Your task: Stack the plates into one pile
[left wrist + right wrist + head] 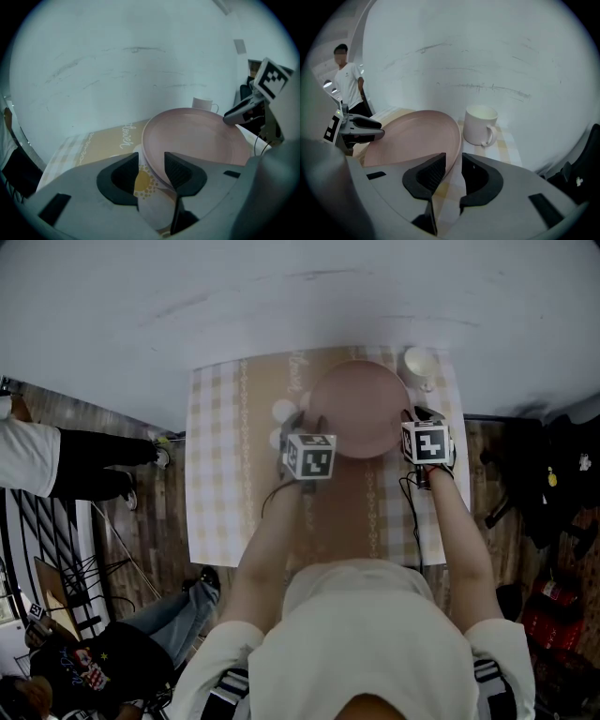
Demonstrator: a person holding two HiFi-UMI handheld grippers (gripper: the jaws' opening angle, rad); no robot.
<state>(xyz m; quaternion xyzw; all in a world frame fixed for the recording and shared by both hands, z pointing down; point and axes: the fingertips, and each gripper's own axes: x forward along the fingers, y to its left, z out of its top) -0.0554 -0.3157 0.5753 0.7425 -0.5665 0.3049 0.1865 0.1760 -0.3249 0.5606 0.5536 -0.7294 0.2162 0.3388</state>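
The pink plate point(359, 407) is lying on the far half of the checked cloth point(225, 484), flanked by the two grippers. The left gripper point(151, 171) is standing released, its jaws apart, with the plate's near rim reaching between them, closer to the right-hand jaw. Under that rim a white surface with a yellow flower print point(140, 183) is showing; what it is cannot be told. The right gripper point(453, 171) is also standing released, the plate's opposite rim passing through its gap without being pinched. A white mug point(480, 124) is sitting upright just beyond the plate. A person point(347, 79) is standing farther off.
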